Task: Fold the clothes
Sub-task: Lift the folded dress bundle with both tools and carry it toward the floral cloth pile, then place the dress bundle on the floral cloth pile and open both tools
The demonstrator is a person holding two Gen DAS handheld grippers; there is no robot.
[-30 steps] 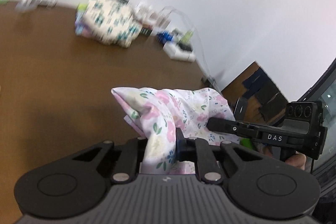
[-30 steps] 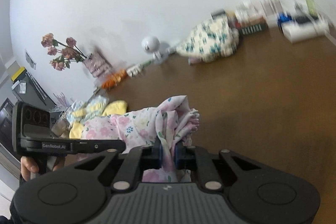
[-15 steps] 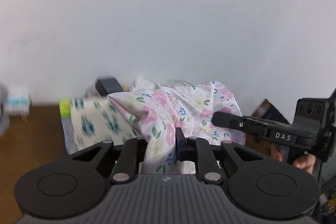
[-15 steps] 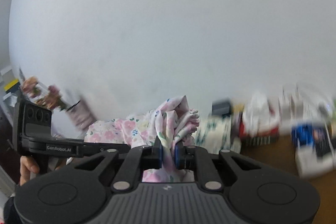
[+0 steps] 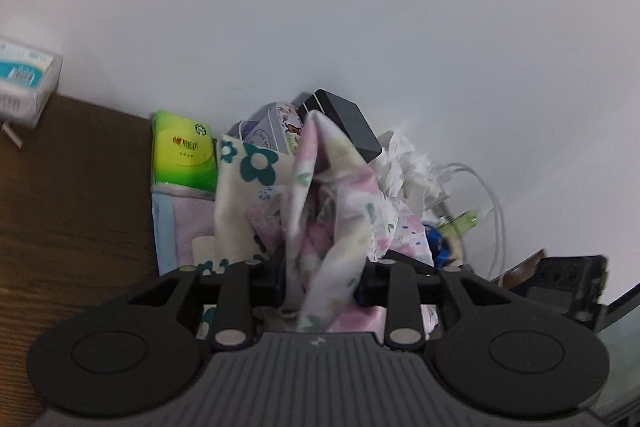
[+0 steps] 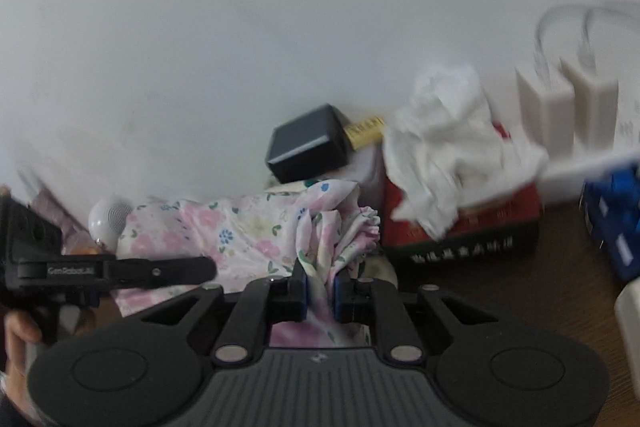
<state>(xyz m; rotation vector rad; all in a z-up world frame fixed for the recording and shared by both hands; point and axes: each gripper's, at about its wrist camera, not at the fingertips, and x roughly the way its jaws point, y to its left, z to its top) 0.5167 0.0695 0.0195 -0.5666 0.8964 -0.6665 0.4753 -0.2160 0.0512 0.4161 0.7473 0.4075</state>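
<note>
Left wrist alone shows green tissue pack (image 5: 185, 151), perhaps touching floral garment (image 5: 336, 211).

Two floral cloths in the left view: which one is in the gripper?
The pink floral cloth, bunched between the left gripper fingers. The teal-flower cloth lies behind it, ungripped.

Black box (image 6: 306, 147) behind garment (image 6: 240, 231)

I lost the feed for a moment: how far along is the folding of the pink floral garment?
Done: a blue-flowered cloth lies on the stack by the wall, apparently folded. In hand: both the left gripper and right gripper have jaws shut on the pink floral garment, bunched and held near that stack. Left: laying it down and releasing.
</note>
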